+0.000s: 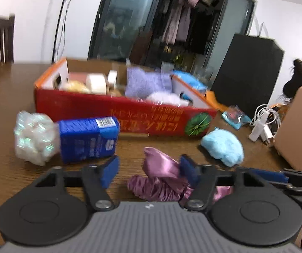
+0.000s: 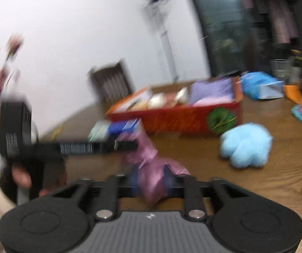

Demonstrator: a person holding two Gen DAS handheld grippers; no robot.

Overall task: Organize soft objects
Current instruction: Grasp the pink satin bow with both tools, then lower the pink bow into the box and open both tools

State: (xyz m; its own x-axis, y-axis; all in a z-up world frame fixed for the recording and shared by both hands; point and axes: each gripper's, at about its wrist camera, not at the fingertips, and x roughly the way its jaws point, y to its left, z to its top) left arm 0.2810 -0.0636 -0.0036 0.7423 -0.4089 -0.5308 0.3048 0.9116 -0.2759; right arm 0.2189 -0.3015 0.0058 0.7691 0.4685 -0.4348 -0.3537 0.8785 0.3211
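**Satin cloth between two grippers, box beyond**

Left wrist view: the left gripper (image 1: 149,169) stands wide open, its blue pads holding nothing; the crumpled mauve satin cloth (image 1: 161,179) lies on the brown wooden table (image 1: 7,97) just ahead, toward the right-hand pad, with part of it tucked behind that finger; its long axis runs roughly from near left to far right across the opening; to close on it, the gripper would probably need to shift a little right; beyond the cloth sits the long red cardboard box (image 1: 117,113), already holding a folded lilac towel (image 1: 146,82) and pale items; a blue tissue pack (image 1: 87,139) and a clear bag of white balls (image 1: 35,137) lie near left, a fluffy pale-blue plush paw (image 1: 222,147) near right.

Right wrist view, blurred: the right gripper (image 2: 151,184) appears closed on the mauve satin cloth (image 2: 151,168), which bunches between its fingers and rises away toward the left gripper (image 2: 125,145), seen far left; the right gripper is plainly the nearer to the cloth; the red box (image 2: 178,118) lies beyond and slightly right, the plush paw (image 2: 245,145) on the right.
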